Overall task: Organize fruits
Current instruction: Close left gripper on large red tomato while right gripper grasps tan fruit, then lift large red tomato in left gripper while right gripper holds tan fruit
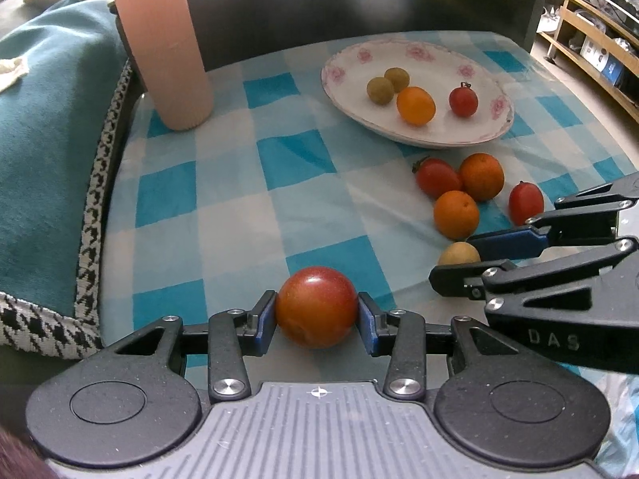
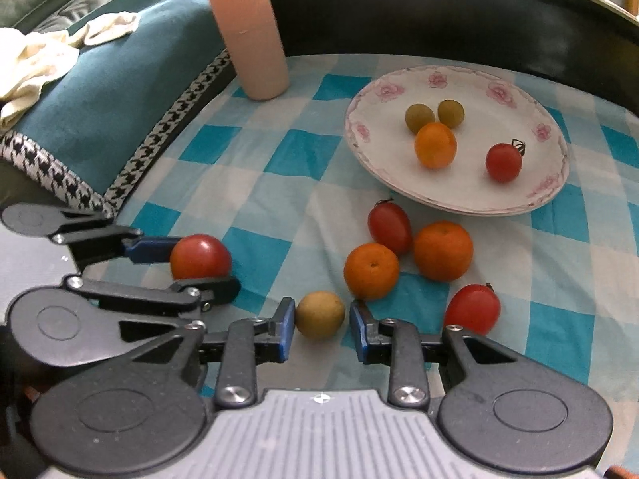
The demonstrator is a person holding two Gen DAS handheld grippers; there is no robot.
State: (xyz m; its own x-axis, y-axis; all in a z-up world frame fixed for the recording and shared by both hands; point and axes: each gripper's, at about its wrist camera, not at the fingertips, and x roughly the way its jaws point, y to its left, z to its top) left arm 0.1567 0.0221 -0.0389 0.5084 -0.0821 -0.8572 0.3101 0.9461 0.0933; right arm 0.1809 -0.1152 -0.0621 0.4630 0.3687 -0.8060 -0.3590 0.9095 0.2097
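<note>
A large red tomato [image 1: 316,306] is pinched between the blue pads [image 1: 264,322] of the left gripper [image 1: 317,321], both pads being pressed against its sides just above the blue-and-white checked cloth [image 1: 223,207] that covers the table. The right gripper [image 2: 321,329] is spread about a small yellow-green fruit [image 2: 320,314]; the left pad appears to touch it, while a narrow gap is seen at the right pad, so the fruit is framed rather than clamped. Just ahead of the right gripper, a cluster is seen on the cloth: a smaller orange [image 2: 371,271], a larger orange [image 2: 442,250] and an oblong red tomato [image 2: 389,227] lying close together, with another red tomato [image 2: 472,308] just beside the right finger. Farther ahead, a floral-rimmed white plate [image 2: 531,195] is set, on which two olive-green fruits [image 2: 419,117], a yellow-orange fruit [image 2: 435,145] and a red cherry tomato [image 2: 503,162] are carried. A tall pink cylinder [image 1: 159,40] is stood ahead and to the left of the left gripper, near the table's edge. A teal cushion [image 1: 48,151] with houndstooth trim is seen at the far left, beyond the cloth. The two grippers are held side by side, close together, the left one's tomato lying just left of the right gripper's fingers.
</note>
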